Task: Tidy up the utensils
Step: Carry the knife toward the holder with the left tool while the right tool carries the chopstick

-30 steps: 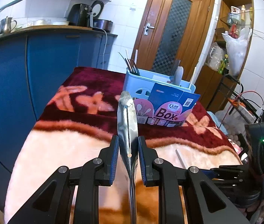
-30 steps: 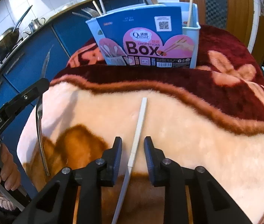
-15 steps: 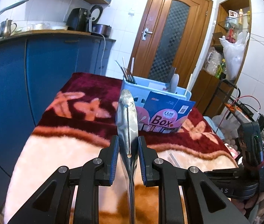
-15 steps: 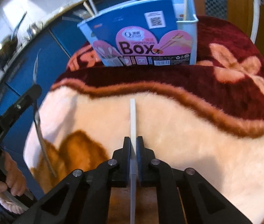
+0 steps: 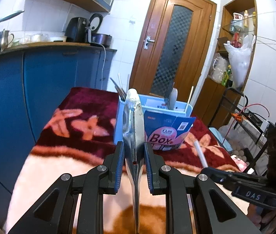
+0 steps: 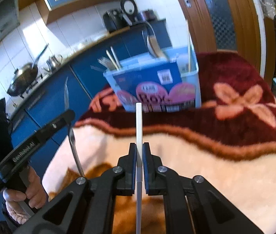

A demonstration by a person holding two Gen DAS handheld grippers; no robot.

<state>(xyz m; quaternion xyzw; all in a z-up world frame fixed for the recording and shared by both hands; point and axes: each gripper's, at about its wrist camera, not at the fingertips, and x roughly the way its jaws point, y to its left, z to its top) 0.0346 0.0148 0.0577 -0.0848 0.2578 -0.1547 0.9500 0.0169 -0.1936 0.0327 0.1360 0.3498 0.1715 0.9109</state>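
White chopstick (image 6: pixel 139 128) clamped in your R gripper (image 6: pixel 139 154), off blanket (image 6: pixel 225 177); L gripper (image 5: pixel 133 157) grips metal utensil (image 5: pixel 134 128). Box (image 6: pixel 157 85) far centre.

— Anything you can read from here?

— The blue and pink card (image 5: pixel 165 128) leaning on the front of the light blue utensil holder (image 5: pixel 119 120) says "Box" in big dark letters, with a small white oval logo above it and a QR code near its top right corner.

— And on the tools?

— The right tongs (image 5: pixel 202 159) carry white letters "OAS" on their black body. The left tongs (image 6: pixel 67 117) have "GenRobot.AI" along their arm. The small print under "Box" is too blurred.
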